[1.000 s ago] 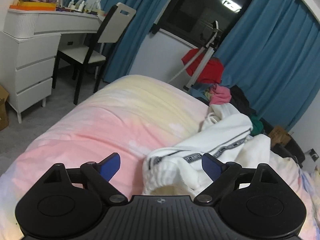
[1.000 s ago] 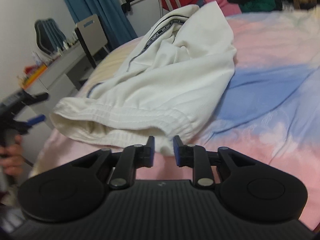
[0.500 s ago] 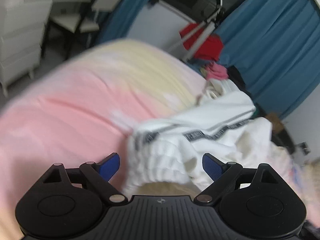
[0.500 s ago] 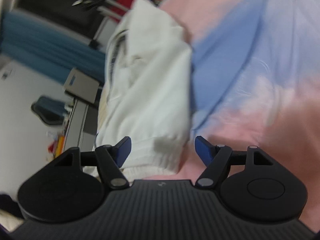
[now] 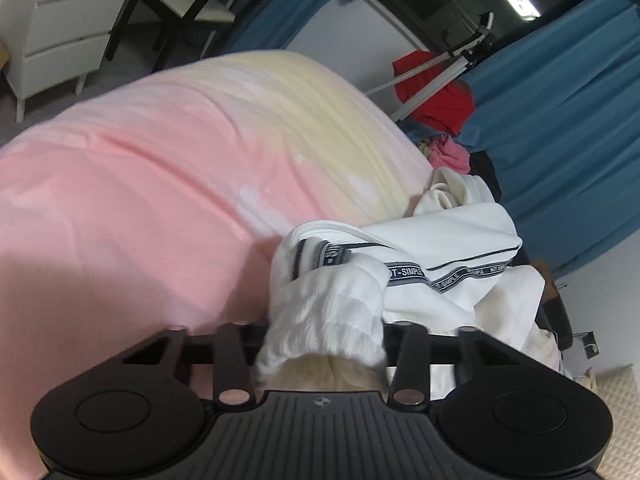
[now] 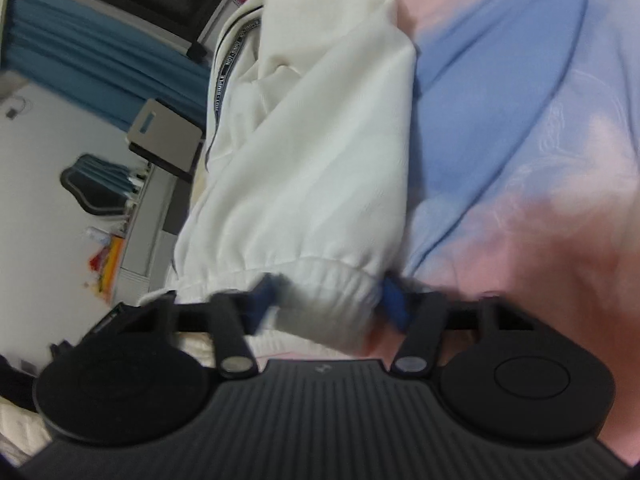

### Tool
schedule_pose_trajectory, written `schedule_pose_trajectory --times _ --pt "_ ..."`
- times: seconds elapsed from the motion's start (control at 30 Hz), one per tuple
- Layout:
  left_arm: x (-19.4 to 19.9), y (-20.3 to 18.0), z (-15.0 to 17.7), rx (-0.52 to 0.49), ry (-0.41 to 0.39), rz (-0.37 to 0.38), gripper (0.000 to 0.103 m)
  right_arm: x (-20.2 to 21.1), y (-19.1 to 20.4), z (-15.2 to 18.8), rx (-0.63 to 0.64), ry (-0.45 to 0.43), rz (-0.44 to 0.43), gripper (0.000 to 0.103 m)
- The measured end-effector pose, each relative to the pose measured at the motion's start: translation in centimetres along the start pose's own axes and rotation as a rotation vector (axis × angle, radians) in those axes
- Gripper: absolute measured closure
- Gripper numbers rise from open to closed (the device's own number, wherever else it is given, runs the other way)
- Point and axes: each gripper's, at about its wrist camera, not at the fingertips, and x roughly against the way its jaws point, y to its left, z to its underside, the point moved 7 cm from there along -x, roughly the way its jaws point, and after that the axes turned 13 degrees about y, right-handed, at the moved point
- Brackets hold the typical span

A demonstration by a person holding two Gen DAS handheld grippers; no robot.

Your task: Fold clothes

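Note:
White trousers with a black lettered side stripe lie crumpled on the pastel bedspread. My left gripper has its jaws around the ribbed elastic waistband, which bunches between them and hides the fingertips. In the right wrist view the trousers run away from me, and my right gripper has its blue pads on either side of the other end of the waistband, closing on it; that frame is blurred.
A white dresser and a dark chair stand left of the bed. Blue curtains, a stand with red cloth and a heap of clothes lie beyond the far edge.
Both grippers moved forward onto the waistband. The left jaws went from wide open to closed on the fabric. The right jaws opened, rolled sideways, and now narrow around the waistband.

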Motion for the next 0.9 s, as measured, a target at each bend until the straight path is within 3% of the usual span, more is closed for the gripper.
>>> schedule_pose_trajectory --times 0.07,0.2,0.33,0.5,0.57,0.67,0.8,0.9 --pt "0.8 -1.0 -0.2 -0.053 -0.034 -0.015 0.080 0.4 0.7 0.2 0.023 -0.014 -0.010 0.068" --pt "3.8 -3.3 -2.6 -0.130 -0.144 -0.022 0.086 1.6 2.5 1.7 0.006 -0.005 -0.112 0.075" --pt "6.6 -3.9 -8.6 -0.170 -0.233 -0.106 0.087 1.1 7.4 3.2 0.070 0.034 -0.206 0.078" --pt "9.7 -3.9 -16.5 -0.204 -0.329 -0.250 0.087 -3.8 16.2 5.2 0.173 0.144 -0.321 0.078" --pt "9.1 -1.6 -19.6 -0.144 -0.339 -0.347 0.087 -7.2 19.1 5.5 0.190 0.192 -0.349 0.078" --pt "6.2 1.5 -22.5 -0.136 -0.332 -0.475 0.087 -12.2 22.0 5.4 0.217 0.235 -0.341 0.078" --pt "1.6 4.7 -23.4 -0.110 -0.275 -0.518 0.082 -16.3 22.8 5.5 0.307 0.276 -0.250 0.076" --pt "0.1 5.6 -23.2 -0.121 -0.278 -0.526 0.075 -16.6 22.5 5.2 0.338 0.286 -0.246 0.074"
